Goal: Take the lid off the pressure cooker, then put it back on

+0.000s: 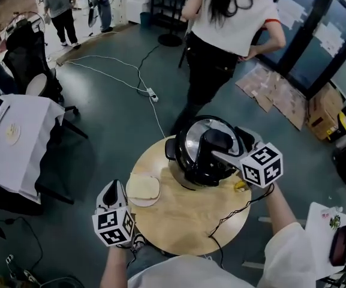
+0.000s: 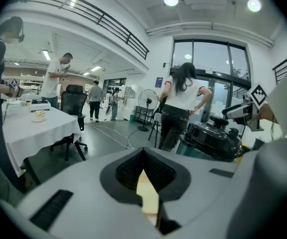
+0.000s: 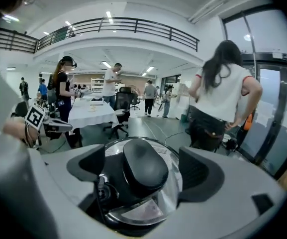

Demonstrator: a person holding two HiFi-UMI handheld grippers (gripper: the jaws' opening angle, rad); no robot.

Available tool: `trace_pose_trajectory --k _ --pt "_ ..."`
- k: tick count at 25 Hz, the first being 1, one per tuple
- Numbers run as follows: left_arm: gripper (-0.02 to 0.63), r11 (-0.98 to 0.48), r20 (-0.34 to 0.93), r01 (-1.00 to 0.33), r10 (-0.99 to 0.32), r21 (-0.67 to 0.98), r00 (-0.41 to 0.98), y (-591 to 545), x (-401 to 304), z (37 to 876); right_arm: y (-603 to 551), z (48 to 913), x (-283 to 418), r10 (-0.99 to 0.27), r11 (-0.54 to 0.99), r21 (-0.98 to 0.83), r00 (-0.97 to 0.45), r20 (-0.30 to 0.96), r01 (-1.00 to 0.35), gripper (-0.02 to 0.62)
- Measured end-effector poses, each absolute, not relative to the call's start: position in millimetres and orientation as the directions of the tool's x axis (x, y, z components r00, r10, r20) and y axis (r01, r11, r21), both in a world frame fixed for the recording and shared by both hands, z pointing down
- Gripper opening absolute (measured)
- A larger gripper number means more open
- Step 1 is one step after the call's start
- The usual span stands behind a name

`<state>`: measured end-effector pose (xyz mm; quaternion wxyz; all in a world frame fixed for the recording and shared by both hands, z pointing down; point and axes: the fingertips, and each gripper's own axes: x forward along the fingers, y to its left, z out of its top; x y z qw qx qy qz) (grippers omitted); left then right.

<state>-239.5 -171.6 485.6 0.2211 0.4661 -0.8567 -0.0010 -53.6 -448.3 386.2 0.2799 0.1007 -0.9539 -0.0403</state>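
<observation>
Currently the pressure cooker (image 1: pixel 187 174) stands on the far right part of the round counter (image 1: pixel 178 227), with the lid (image 1: pixel 190 138) seated flat on it and its black handle (image 1: pixel 211 149) uppermost. Your right claw (image 1: pixel 223 156) is spread wide with that handle between the jaws, apparently not yet gripping. Your left claw (image 1: pixel 113 189) is closed on nothing at the near left edge, well apart from the pot and beside a pale plate (image 1: pixel 143 189). Orientation: the lid faces straight up. The handle's long axis seems to run across the lid, roughly in line with your right claw's reach, so the jaws would close on its long sides. Risks: the handle looks smooth and domed, so an off-centre or shallow bite could slip off. If the lid is twist-locked, a straight pull may lift or drag the whole pot, since nothing braces it. The black cable (image 1: pixel 232 215) trails over the near right edge and could snag. A person (image 1: pixel 226 35) stands just beyond the far edge, so swing the lid clear of them.
</observation>
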Motion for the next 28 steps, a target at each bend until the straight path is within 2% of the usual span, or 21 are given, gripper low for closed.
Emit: trace_pose_trajectory --k 14,22,28 --pt "-0.01 0.663 0.414 -0.722 -0.725 0.2 -0.551 -154.5 -248.4 504.3 -453.3 417.6 -73.1 -0.029 0.989 0.131 -0.785 0.619 0.066 0.433" --pt "-0.011 0.684 0.429 -0.704 -0.703 0.19 -0.568 -148.1 -243.1 511.1 -448.6 426.9 -80.1 0.05 0.977 0.13 -0.77 0.636 0.17 0.387" --pt "-0.011 0.694 0.439 -0.696 -0.692 0.186 -0.573 -145.3 -239.1 516.0 -447.9 429.9 -80.7 0.088 0.973 0.111 -0.774 0.627 0.201 0.361"
